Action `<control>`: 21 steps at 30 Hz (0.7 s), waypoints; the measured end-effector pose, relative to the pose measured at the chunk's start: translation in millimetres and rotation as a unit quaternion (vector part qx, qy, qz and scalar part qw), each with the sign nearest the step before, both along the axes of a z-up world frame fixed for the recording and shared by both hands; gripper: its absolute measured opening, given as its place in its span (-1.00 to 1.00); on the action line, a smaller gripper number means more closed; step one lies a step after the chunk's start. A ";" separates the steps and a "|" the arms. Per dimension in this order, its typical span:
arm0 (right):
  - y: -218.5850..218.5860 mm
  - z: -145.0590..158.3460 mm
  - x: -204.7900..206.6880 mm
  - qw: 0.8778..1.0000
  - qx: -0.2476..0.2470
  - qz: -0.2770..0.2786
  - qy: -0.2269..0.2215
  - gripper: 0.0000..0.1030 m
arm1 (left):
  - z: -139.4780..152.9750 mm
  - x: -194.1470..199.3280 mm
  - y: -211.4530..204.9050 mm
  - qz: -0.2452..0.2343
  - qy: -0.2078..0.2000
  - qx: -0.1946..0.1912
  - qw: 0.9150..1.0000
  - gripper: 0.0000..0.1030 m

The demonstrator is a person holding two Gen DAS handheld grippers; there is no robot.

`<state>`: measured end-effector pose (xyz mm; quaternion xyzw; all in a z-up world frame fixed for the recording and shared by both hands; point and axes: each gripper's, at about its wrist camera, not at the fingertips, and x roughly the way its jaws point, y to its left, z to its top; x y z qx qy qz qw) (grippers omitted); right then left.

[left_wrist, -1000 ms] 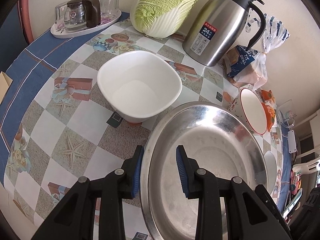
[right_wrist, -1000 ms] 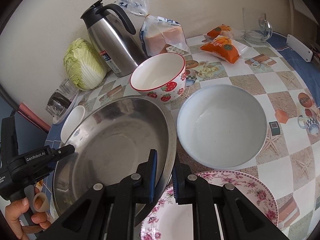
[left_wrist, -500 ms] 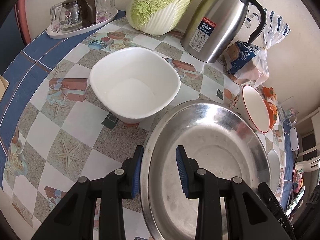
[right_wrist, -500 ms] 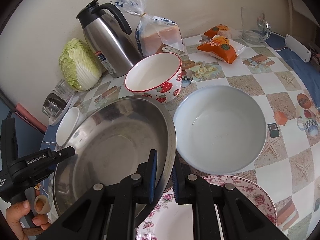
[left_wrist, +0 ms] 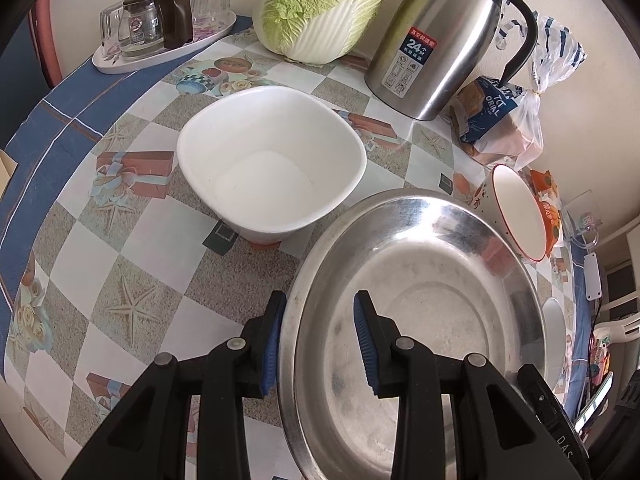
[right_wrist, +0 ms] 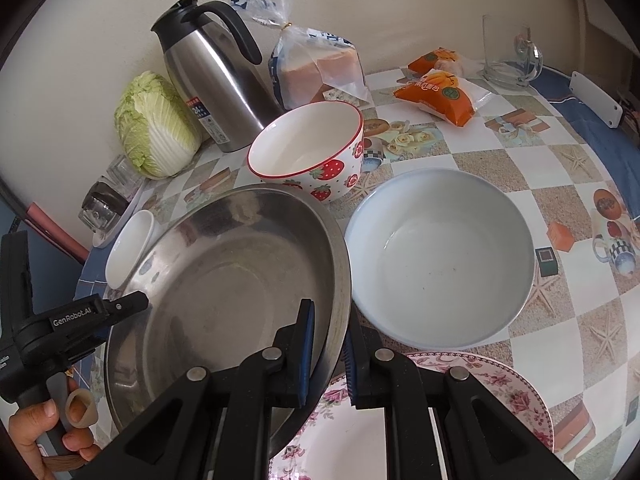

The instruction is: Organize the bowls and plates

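A large steel basin (left_wrist: 420,312) (right_wrist: 232,280) is held off the table by both grippers. My left gripper (left_wrist: 318,340) straddles its left rim with a wide gap between the pads. My right gripper (right_wrist: 328,356) is shut on its right rim. A white square bowl (left_wrist: 272,168) sits left of the basin and shows small in the right wrist view (right_wrist: 128,244). A strawberry bowl (right_wrist: 308,152) (left_wrist: 516,212) stands behind the basin. A pale blue bowl (right_wrist: 440,256) sits to the right. A floral plate (right_wrist: 500,392) lies under my right gripper.
A steel thermos (left_wrist: 444,36) (right_wrist: 212,76), a cabbage (left_wrist: 324,4) (right_wrist: 154,124), bagged bread (right_wrist: 320,64), orange snack packs (right_wrist: 440,92), a glass mug (right_wrist: 508,52) and a tray of glasses (left_wrist: 160,28) stand along the wall. The checked tablecloth (left_wrist: 80,240) covers the table.
Both grippers and the basin have moved slightly; the white square bowl and the thermos look nearer in the left wrist view. The grips on the rim are unchanged.
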<state>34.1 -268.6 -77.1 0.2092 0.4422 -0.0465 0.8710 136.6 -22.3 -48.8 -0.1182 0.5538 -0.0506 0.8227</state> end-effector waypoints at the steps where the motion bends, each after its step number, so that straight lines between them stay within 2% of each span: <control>1: 0.3 -0.6 0.1 1.000 0.000 0.000 0.001 -0.72 | -1.1 0.3 0.3 0.000 0.002 -0.002 1.000 -0.33; 21: 1.3 -10.6 4.4 1.000 0.000 -0.002 0.015 -0.73 | -8.7 3.2 1.3 0.009 0.017 -0.008 1.000 -0.33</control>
